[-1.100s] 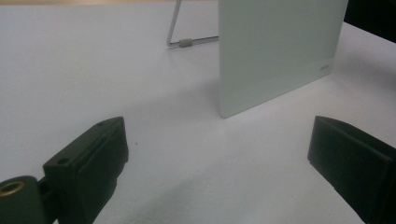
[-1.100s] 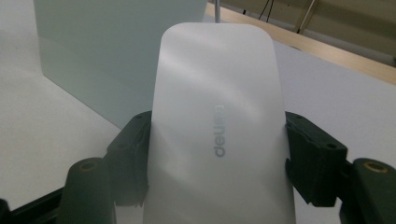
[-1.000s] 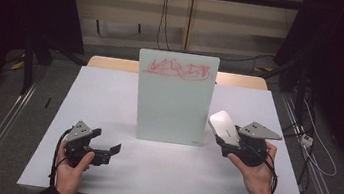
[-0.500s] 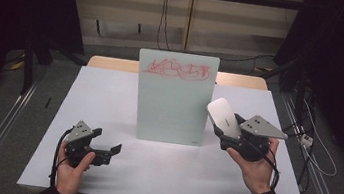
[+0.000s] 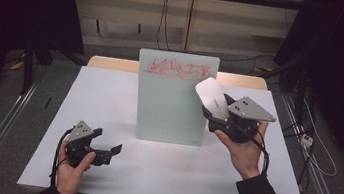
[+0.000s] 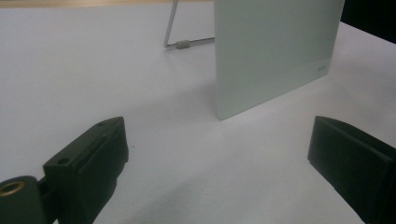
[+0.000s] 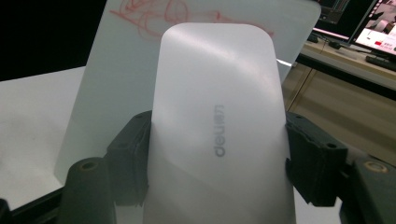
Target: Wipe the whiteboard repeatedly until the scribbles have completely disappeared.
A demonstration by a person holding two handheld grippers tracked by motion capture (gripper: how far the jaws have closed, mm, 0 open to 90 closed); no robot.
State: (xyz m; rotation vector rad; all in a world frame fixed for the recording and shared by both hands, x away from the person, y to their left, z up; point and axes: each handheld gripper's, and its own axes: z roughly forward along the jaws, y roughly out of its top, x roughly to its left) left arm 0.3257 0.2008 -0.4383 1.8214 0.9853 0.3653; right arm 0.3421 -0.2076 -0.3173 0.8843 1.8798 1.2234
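On the gripped white eraser (image 7: 217,135): "deli".

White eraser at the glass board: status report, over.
Right hand-held gripper shut on white rounded plastic eraser, raised beside upright frosted glass board. Red scribble not yet wiped. Left hand-held gripper open, empty. Nothing in the way.

A white desk (image 5: 109,99) stands on grey floor (image 5: 12,106); cables (image 5: 163,10) hang down a beige wall (image 5: 120,14), black curtains (image 5: 11,0) flanking.
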